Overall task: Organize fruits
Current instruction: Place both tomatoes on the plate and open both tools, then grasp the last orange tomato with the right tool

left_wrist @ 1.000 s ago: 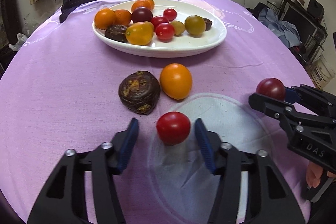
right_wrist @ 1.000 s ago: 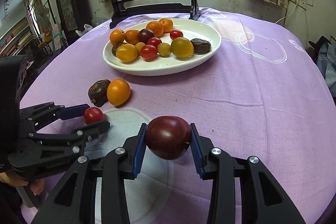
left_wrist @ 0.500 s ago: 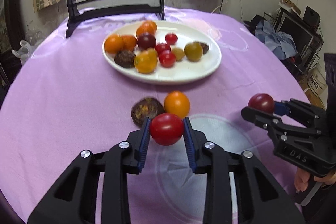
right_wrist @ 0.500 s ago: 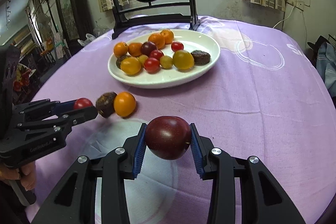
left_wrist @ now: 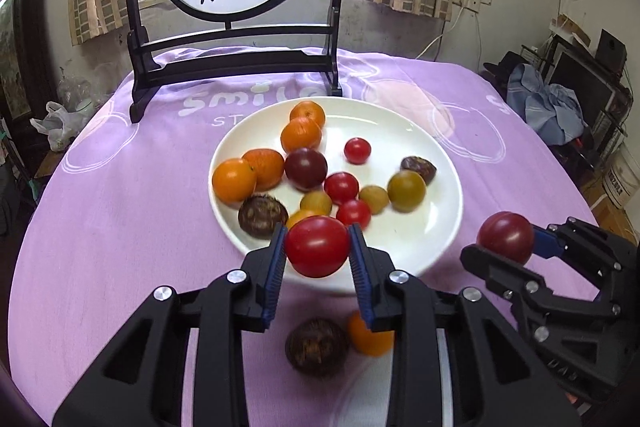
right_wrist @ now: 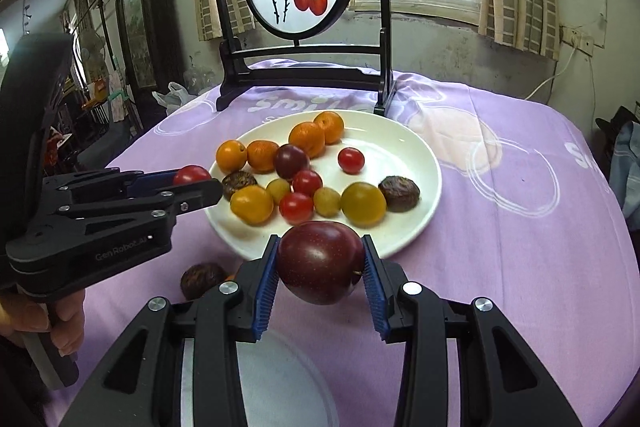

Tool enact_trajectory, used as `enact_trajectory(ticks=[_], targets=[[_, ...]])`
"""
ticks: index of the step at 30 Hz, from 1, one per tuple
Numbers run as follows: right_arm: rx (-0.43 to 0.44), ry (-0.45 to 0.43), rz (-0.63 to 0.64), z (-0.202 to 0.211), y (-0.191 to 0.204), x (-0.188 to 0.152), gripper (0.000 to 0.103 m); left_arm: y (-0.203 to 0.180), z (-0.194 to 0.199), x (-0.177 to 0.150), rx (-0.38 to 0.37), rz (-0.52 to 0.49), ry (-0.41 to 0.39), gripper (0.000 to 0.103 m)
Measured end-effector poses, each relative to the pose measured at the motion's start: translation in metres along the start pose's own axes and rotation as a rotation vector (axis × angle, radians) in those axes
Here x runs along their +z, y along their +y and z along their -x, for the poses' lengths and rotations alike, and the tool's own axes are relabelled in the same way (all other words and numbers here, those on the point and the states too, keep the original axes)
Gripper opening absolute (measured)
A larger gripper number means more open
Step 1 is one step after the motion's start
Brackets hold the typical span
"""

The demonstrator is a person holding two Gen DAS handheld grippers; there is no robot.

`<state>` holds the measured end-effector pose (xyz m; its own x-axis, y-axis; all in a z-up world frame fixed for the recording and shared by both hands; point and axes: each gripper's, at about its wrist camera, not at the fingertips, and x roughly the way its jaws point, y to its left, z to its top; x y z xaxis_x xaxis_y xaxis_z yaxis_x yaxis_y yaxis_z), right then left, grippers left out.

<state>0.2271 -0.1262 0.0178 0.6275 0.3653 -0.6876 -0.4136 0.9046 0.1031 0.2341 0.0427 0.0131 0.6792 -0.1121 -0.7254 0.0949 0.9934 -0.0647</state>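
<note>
Comparing with a second ago: left gripper then stood open around the red tomato on the purple tablecloth — now it is clamped on it and lifted, tomato between the blue pads, hanging over the near rim of the white plate. Right gripper held the dark plum then too; it has risen and come closer to the plate, pads pressed on both sides of the plum. Plate looks nearer in both views. Left behind on the cloth — a brown wrinkled fruit touching an orange tomato, below the left gripper's fingers. A hand holds the left gripper's handle.
</note>
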Motion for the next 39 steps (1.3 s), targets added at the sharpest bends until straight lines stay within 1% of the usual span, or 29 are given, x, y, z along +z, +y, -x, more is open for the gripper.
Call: enact_trajectory(ticks=[4, 7, 8, 9, 10, 11, 13, 15, 19, 23, 27, 32, 36, 39], targets=[[-0.020, 0.022, -0.020, -0.028, -0.002, 0.011, 0.041, 0.002, -0.027, 0.013, 0.014, 0.019, 0.013, 0.030], [-0.017, 0.066, -0.053, -0.048, -0.006, 0.012, 0.041, 0.005, -0.044, 0.018, 0.047, 0.040, 0.030, 0.030], [-0.016, 0.069, -0.066, -0.050, -0.007, 0.011, 0.045, 0.006, -0.048, 0.019, 0.047, 0.052, 0.041, 0.032], [-0.018, 0.067, -0.077, -0.051, -0.008, 0.009, 0.048, 0.008, -0.049, 0.018, 0.040, 0.068, 0.046, 0.038], [-0.023, 0.061, -0.084, -0.050, -0.009, 0.008, 0.049, 0.010, -0.049, 0.018, 0.035, 0.086, 0.046, 0.059], [-0.021, 0.059, -0.087, -0.050, -0.009, 0.006, 0.049, 0.012, -0.047, 0.017, 0.034, 0.103, 0.035, 0.073], [-0.018, 0.057, -0.093, -0.045, -0.010, 0.003, 0.049, 0.015, -0.038, 0.014, 0.042, 0.119, -0.003, 0.073], [-0.019, 0.049, -0.098, -0.038, -0.012, 0.000, 0.049, 0.016, -0.031, 0.012, 0.039, 0.117, 0.002, 0.073], [-0.003, 0.039, -0.105, -0.024, -0.012, -0.009, 0.049, 0.025, -0.017, 0.003, 0.021, 0.161, 0.004, 0.073], [0.009, 0.039, -0.105, -0.012, -0.010, -0.020, 0.051, 0.029, -0.002, -0.010, 0.017, 0.185, 0.008, 0.077], [0.014, 0.043, -0.090, 0.000, -0.005, -0.031, 0.054, 0.028, 0.010, -0.028, 0.011, 0.192, 0.024, 0.079], [0.019, 0.070, -0.055, 0.007, 0.005, -0.049, 0.055, 0.026, 0.020, -0.053, 0.023, 0.178, 0.042, 0.084], [0.033, 0.098, -0.030, 0.008, 0.014, -0.060, 0.055, 0.032, 0.022, -0.073, 0.044, 0.196, 0.039, 0.085], [0.047, 0.129, 0.014, 0.004, 0.030, -0.068, 0.055, 0.037, 0.019, -0.082, 0.064, 0.186, 0.046, 0.085]])
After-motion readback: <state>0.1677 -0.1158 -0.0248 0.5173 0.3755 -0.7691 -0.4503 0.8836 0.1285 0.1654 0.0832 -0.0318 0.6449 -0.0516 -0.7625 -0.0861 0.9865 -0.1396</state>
